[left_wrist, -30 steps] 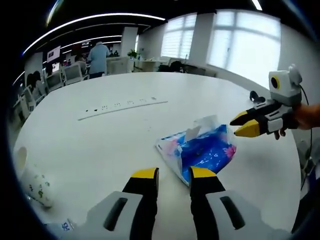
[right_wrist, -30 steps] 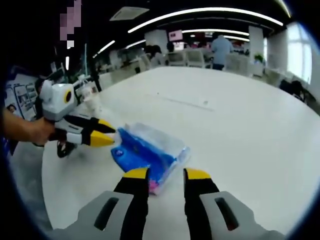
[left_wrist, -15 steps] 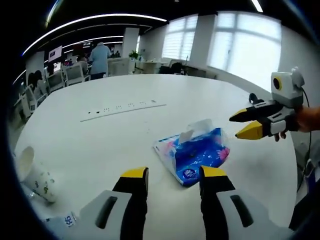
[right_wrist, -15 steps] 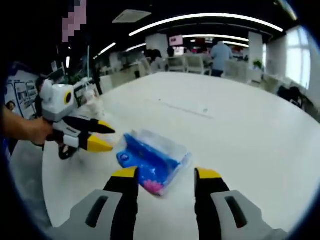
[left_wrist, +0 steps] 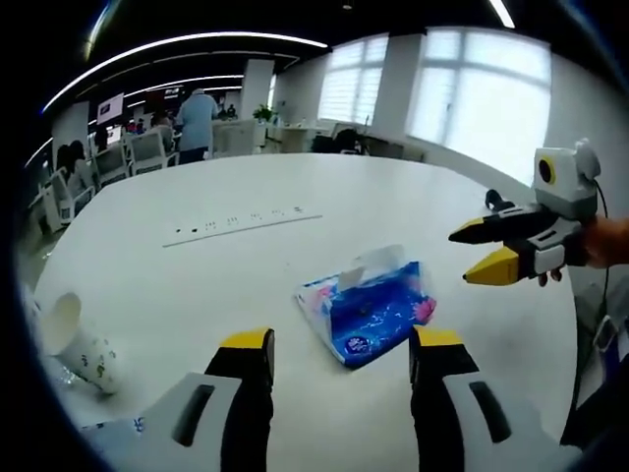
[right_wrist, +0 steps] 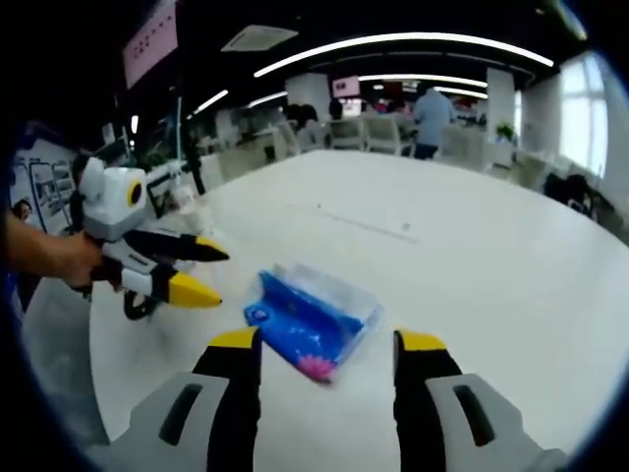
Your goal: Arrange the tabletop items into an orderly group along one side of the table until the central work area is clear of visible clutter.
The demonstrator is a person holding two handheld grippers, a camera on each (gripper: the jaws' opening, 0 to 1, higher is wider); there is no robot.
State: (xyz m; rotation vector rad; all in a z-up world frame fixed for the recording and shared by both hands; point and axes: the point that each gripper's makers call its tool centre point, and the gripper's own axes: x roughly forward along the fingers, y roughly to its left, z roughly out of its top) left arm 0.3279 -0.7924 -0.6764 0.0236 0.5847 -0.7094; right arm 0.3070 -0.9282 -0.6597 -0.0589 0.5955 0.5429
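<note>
Left tool (left_wrist: 342, 344) is released, jaws spread wide, hovering above the white tabletop (left_wrist: 246, 265) with nothing between them. Right tool (right_wrist: 329, 344) is likewise released and empty. The blue tissue pack (left_wrist: 366, 307) lies flat on the tabletop just ahead of both tools, touching neither. A paper cup (left_wrist: 77, 341) lies tipped on its side near the tabletop edge, well apart from the pack. A power strip (left_wrist: 241, 221) sits farther back.

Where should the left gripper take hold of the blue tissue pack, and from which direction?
Grip the blue plastic tissue pack across its narrow width near the end facing the open left gripper, coming in low along the white table. It lies flat, soft-sided, lengthwise ahead.
</note>
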